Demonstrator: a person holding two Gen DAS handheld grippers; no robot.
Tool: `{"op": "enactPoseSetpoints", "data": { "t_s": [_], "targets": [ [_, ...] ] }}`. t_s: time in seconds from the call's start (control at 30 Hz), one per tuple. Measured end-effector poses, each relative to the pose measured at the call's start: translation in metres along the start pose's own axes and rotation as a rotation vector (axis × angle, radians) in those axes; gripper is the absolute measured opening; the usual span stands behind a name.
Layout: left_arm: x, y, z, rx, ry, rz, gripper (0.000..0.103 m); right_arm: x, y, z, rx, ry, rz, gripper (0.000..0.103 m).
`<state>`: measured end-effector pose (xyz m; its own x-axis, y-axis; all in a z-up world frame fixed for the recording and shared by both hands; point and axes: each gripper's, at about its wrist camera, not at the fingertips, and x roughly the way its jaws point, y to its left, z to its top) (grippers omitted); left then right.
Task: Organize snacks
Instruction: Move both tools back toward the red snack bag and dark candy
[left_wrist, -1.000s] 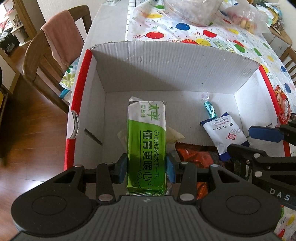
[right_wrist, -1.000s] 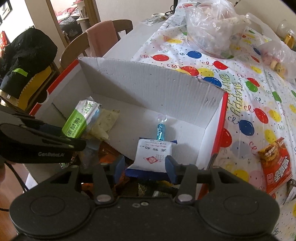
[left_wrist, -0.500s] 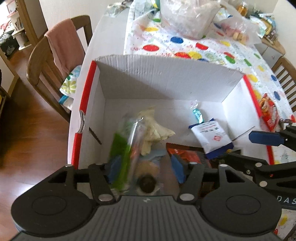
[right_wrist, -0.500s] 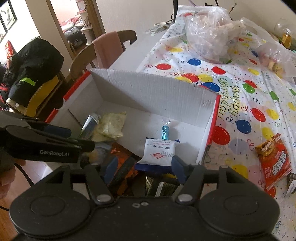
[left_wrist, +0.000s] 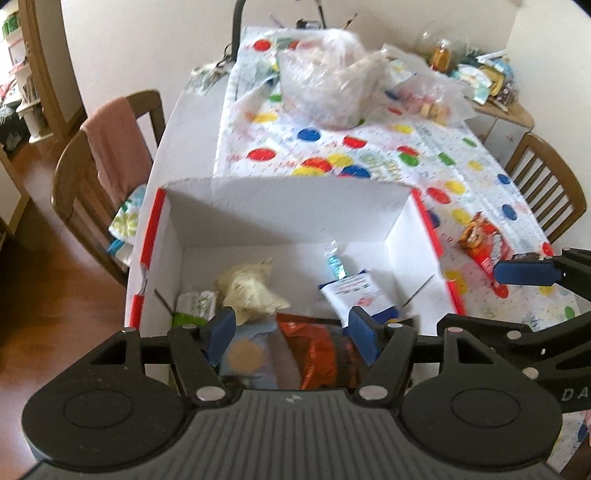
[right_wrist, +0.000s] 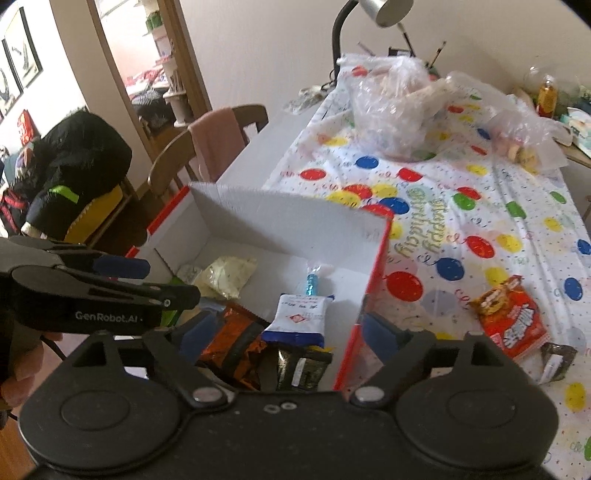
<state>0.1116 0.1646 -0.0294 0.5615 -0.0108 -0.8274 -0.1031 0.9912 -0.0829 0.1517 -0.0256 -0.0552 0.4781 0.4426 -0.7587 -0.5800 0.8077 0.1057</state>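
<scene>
I am holding my left gripper (left_wrist: 291, 330) spread and empty above the box (left_wrist: 280, 206); my right gripper (right_wrist: 286, 334), also spread, is facing the red snack packet (right_wrist: 511, 315) lying on the surface at three o'clock, probably next.

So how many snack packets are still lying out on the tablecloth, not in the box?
2 that I can see: a red packet right of the box, and a dark packet touching its near end. Bagged food farther back isn't counted.

White box (left_wrist: 280, 221) with red rims, polka-dot tablecloth (right_wrist: 461, 206), red packet (right_wrist: 511, 317)
</scene>
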Motion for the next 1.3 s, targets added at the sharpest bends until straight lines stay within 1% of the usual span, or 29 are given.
{"op": "enactPoseSetpoints", "data": {
  "t_s": [0.1,0.27,0.33,0.4,0.53,0.7,0.83,1.03,1.2,1.3],
  "targets": [
    [-0.007,-0.014,0.002,0.010,-0.030,-0.011,0.071,-0.014,-0.009,-0.002,0.006,-0.022,0.004,0.093],
    [-0.014,-0.043,0.005,0.021,-0.071,-0.035,0.072,-0.034,-0.029,-0.008,0.014,-0.051,-0.004,0.097],
    [-0.015,-0.054,0.007,0.025,-0.081,-0.047,0.073,-0.041,-0.039,-0.011,0.023,-0.060,-0.016,0.099],
    [-0.014,-0.068,0.008,0.029,-0.093,-0.058,0.077,-0.049,-0.049,-0.014,0.033,-0.073,-0.027,0.101],
    [-0.010,-0.094,0.011,0.028,-0.102,-0.078,0.078,-0.063,-0.075,-0.022,0.049,-0.093,-0.044,0.103],
    [0.004,-0.130,0.013,0.027,-0.085,-0.109,0.078,-0.073,-0.118,-0.037,0.070,-0.092,-0.086,0.103],
    [0.018,-0.162,0.016,0.028,-0.067,-0.118,0.078,-0.077,-0.158,-0.053,0.096,-0.061,-0.130,0.103],
    [0.045,-0.205,0.022,0.015,-0.018,-0.123,0.078,-0.080,-0.202,-0.067,0.069,-0.046,-0.164,0.103],
    [0.070,-0.238,0.030,-0.009,0.023,-0.080,0.078,-0.069,-0.235,-0.076,0.045,-0.024,-0.170,0.103],
    [0.085,-0.253,0.037,-0.030,0.046,-0.060,0.078,-0.053,-0.257,-0.079,0.072,0.011,-0.179,0.102]
  ]
}}
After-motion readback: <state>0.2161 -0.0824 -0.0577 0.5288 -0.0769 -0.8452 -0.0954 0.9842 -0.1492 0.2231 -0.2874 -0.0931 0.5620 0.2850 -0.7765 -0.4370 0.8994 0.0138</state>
